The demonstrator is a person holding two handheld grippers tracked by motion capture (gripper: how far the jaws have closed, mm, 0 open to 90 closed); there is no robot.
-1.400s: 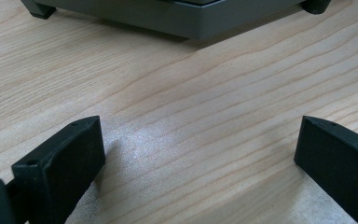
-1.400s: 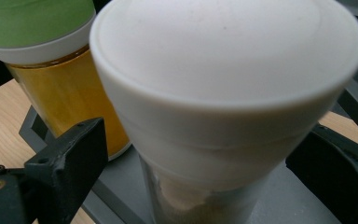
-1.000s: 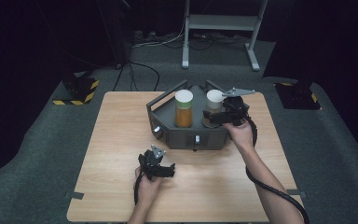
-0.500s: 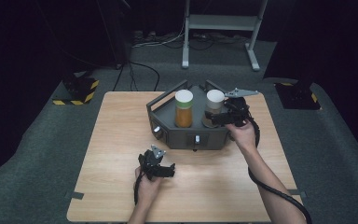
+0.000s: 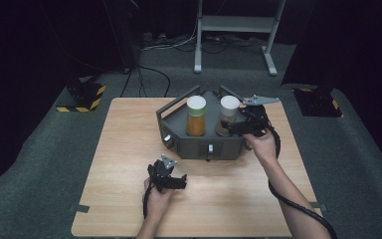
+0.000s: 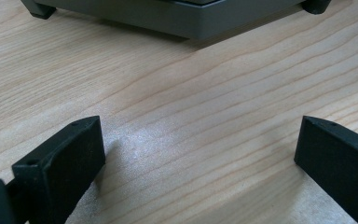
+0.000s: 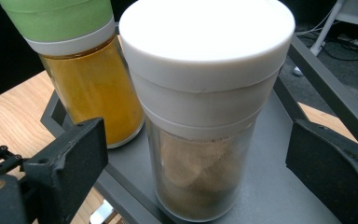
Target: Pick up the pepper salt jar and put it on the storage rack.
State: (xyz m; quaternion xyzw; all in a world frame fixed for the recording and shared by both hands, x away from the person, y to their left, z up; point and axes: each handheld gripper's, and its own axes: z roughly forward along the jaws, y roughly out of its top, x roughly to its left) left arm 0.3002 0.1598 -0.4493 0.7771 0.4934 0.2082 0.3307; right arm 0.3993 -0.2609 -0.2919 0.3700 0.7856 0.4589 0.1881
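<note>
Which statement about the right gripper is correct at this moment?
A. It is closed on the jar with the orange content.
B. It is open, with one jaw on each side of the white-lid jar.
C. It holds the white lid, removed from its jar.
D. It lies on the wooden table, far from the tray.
B: in the right gripper view the right gripper stands open, its jaws apart on either side of the white-lid jar, not touching it.

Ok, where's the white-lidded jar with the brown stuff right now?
In the high view, the white-lidded jar stands on the grey tray, right of the orange jar. The right claw sits open around it, not touching.
</note>
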